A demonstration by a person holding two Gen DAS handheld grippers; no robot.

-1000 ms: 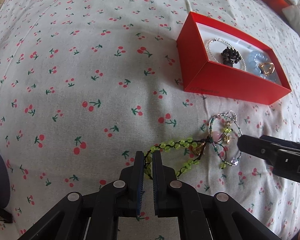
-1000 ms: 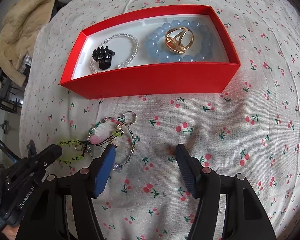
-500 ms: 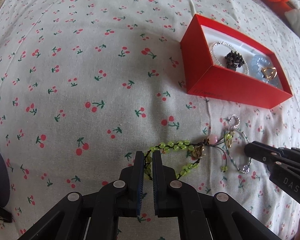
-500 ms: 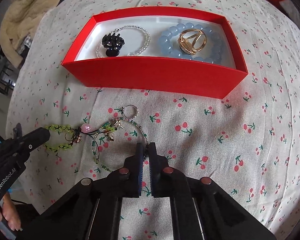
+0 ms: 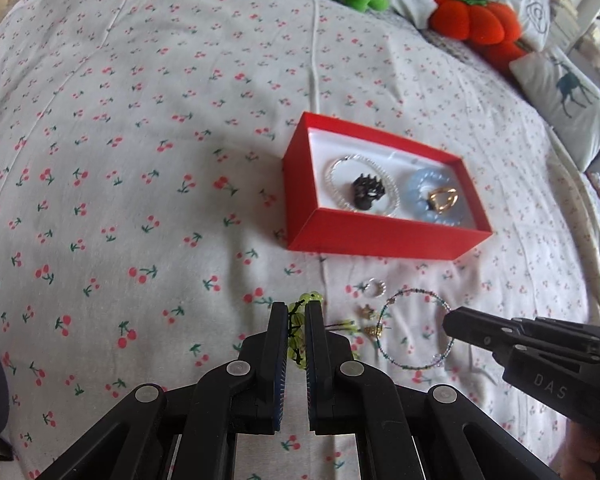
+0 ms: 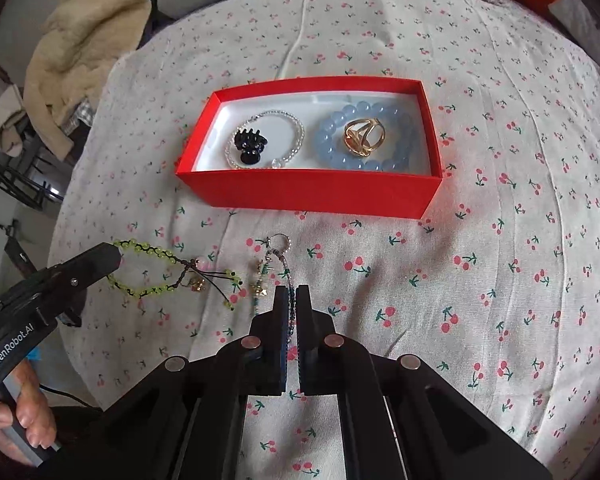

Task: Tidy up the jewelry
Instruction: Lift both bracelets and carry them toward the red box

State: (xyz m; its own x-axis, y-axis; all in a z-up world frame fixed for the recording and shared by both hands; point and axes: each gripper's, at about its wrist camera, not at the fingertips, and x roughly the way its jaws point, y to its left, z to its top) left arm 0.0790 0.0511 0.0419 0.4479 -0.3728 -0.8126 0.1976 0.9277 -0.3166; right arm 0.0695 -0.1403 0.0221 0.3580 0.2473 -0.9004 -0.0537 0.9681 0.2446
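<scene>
On the cherry-print bedspread, my left gripper is shut on the green beaded bracelet. From the right wrist view, that bracelet hangs as a loop from the left gripper. My right gripper is shut on a thin bracelet of small green and clear beads with charms. The left wrist view shows this thin bracelet as a wide loop at the right gripper. Beyond stands the red box, holding a clear bead bracelet, a black claw clip, a blue bead bracelet and a gold piece.
Plush toys and pillows line the far edge of the bed. A beige blanket is draped at the left, past the bed's edge. A small silver ring lies at the thin bracelet's far end.
My right gripper's jaws went from open to shut on the thin bracelet. Both grippers have risen, and the two tangled bracelets have been drawn apart.
</scene>
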